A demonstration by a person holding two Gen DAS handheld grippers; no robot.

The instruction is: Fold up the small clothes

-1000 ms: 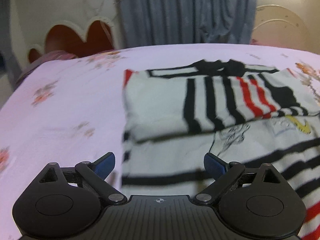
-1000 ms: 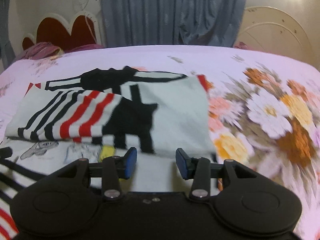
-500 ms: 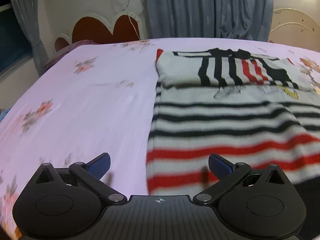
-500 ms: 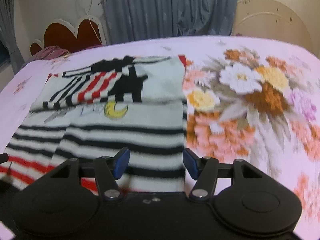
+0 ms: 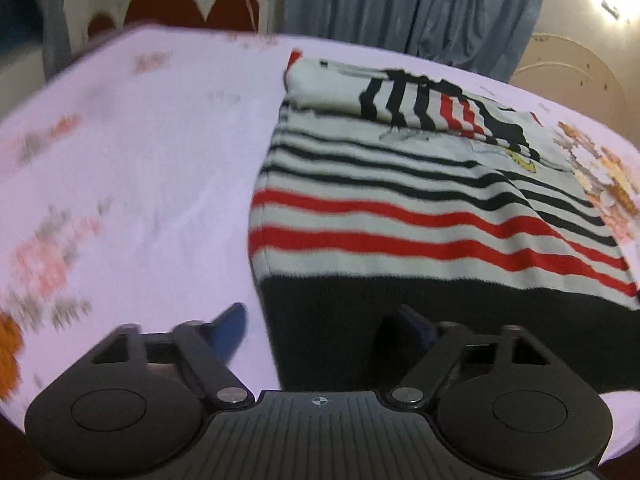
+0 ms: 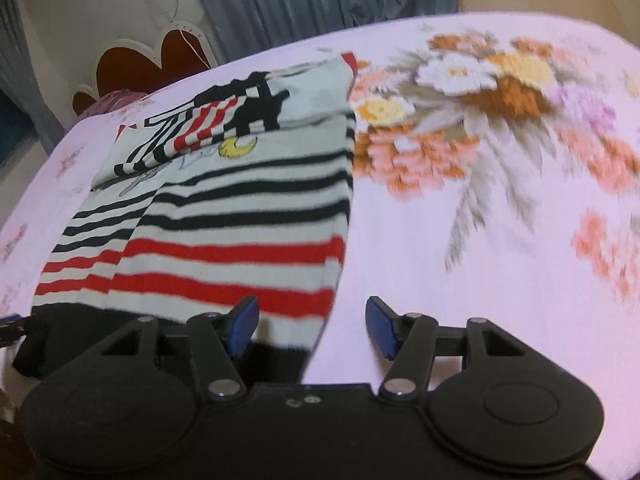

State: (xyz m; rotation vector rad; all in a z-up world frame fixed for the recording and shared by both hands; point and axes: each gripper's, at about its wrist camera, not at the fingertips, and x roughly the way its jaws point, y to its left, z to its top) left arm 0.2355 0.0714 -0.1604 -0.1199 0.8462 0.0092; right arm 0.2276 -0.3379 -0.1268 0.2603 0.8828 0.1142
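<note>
A striped sweater (image 5: 420, 208) is lying flat on the pink floral bedsheet (image 5: 140, 168), its upper part already folded down over the body so the sleeves' black and red bars are resting across the chest, and its black hem band (image 5: 440, 320) is facing the two tools. The left gripper (image 5: 324, 326) is hovering at the sweater's near left corner with its jaws spread wide, one blue finger over bare sheet just outside the sweater's left edge and the other over the black band; it is holding nothing. The right gripper (image 6: 312, 326) is standing equally wide apart at the sweater's near right corner, one finger above the red stripes and the other over bare sheet beyond the right edge, also gripping nothing. To the left of the sweater the sheet is running bare out to the bed's edge, and to the right a broad stretch of sheet carrying a large flower print (image 6: 480, 92) is lying free of objects. Beyond the sweater's far end a red scalloped headboard (image 6: 152, 60) and blue-grey curtains (image 5: 408, 4) are closing off the room.
</note>
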